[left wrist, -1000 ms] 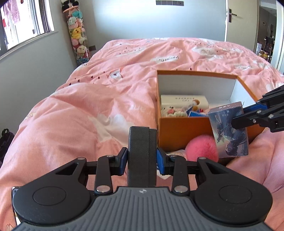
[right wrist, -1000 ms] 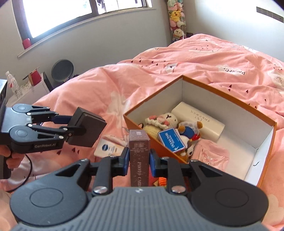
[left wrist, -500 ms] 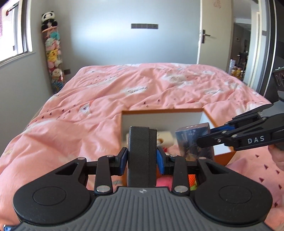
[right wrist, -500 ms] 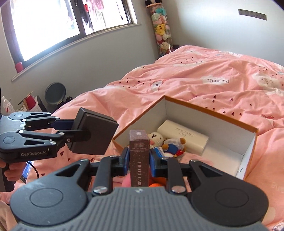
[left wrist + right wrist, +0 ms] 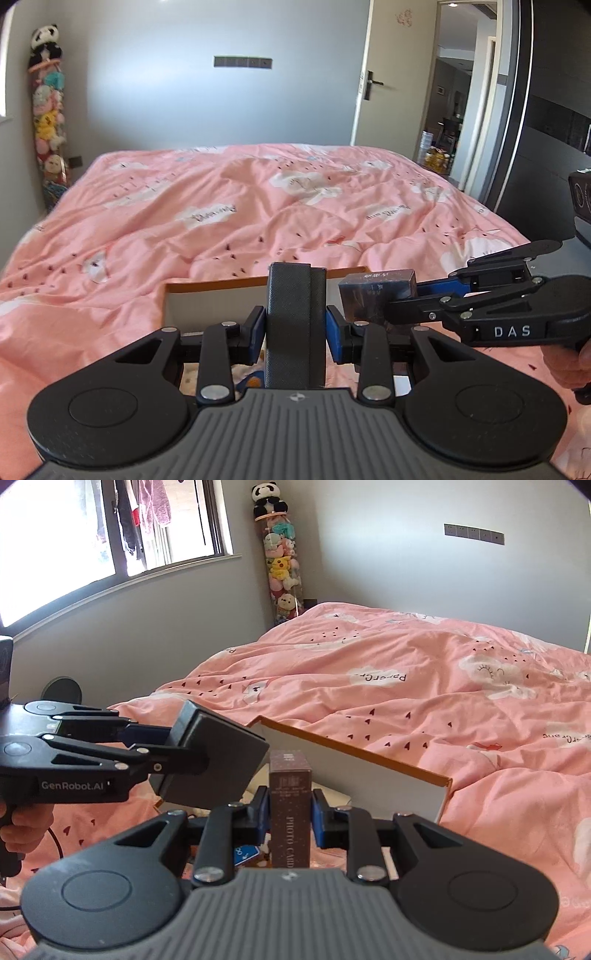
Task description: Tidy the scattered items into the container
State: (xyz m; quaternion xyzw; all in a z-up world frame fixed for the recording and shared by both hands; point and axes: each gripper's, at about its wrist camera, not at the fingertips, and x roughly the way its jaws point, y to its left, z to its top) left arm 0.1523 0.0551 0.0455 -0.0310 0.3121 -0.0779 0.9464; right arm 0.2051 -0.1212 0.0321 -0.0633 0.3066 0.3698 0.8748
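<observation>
Orange box [image 5: 369, 755], white inside, open-topped, sits on the pink bedcover [image 5: 258, 218]; all places below taken from it.

Far left of the box, by the wall corner: tall clear tube of plush toys [image 5: 282, 576], panda on top. Window [image 5: 110, 542] left of that, laundry hanging outside.

Left of the box, raised above its near left corner: left gripper [image 5: 295, 325], a hand [image 5: 22, 830] on its grip. Jaws clamped on a flat dark grey case [image 5: 218, 766], textured, held on edge with its broad face tilted.

Over the box's near side, just right of the grey case: right gripper [image 5: 290, 812]. Jaws pressed tight on a slim brown box [image 5: 290, 805], upright, lettered "PHOTO CARD" down its spine. The two held items near each other, not touching.

Inside the box, low between the gripper arms: a blue card [image 5: 245, 853] partly seen; the rest of the contents hidden.

Beyond the box: rumpled bedcover with white cloud prints. Far right of it: open door [image 5: 373, 85] and a dark wardrobe [image 5: 546, 110].
</observation>
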